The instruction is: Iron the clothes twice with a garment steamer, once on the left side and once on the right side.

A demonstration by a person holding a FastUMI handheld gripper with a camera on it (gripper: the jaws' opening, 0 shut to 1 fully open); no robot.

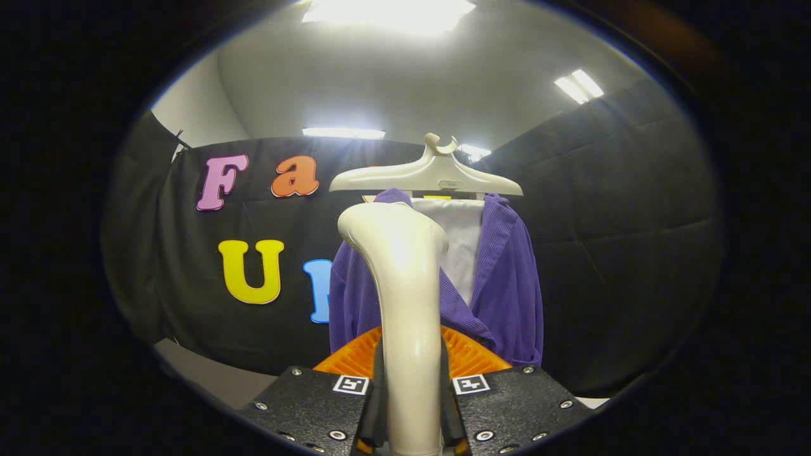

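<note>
Gripping upright steamer (405, 304), head toward garment (507, 285)

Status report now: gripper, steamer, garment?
Gripper shut on steamer handle. Purple garment hangs on hanger, just beyond steamer head. Nothing between them.

My one camera rides on gripper (410, 405), low behind fingers, looking forward and slightly upward along them. Steamer handle (405, 304), clamped between fingers, stands very close to lens. Beyond it, near, purple garment (507, 291) on hanger (431, 174); booth wall and ceiling lights (386, 11) farther back.
</note>
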